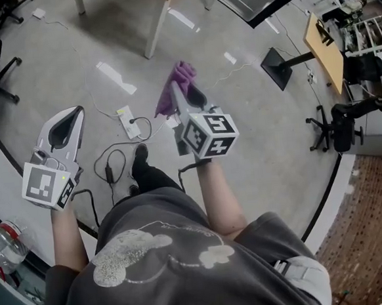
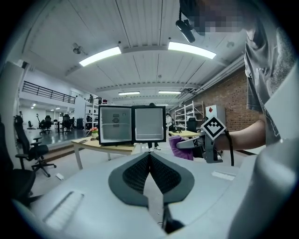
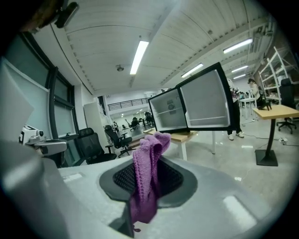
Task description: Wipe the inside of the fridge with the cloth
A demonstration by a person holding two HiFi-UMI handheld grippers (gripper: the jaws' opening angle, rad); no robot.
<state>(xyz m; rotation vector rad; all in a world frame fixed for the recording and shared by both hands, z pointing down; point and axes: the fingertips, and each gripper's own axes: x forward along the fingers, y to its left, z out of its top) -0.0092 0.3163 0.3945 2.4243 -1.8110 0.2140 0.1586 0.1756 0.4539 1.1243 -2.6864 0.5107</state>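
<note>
A purple cloth (image 1: 175, 87) (image 3: 146, 177) (image 2: 180, 147) is clamped in my right gripper (image 1: 187, 93) (image 3: 145, 179), which is shut on it; the cloth sticks up past the jaws. My left gripper (image 1: 69, 115) (image 2: 150, 158) is shut with nothing in it, held beside the right one at the same height. A small black fridge (image 2: 132, 124) (image 3: 194, 110) stands on a wooden table (image 2: 105, 148) some way ahead, its door swung wide open and its white inside showing. Both grippers are well short of it.
Cables and a white power strip (image 1: 126, 118) lie on the grey floor by the person's foot (image 1: 141, 160). Office chairs (image 3: 98, 144) (image 2: 29, 154) stand to the left, a black monitor stand (image 1: 278, 67) and more desks to the right. The table's legs (image 1: 158, 26) are ahead.
</note>
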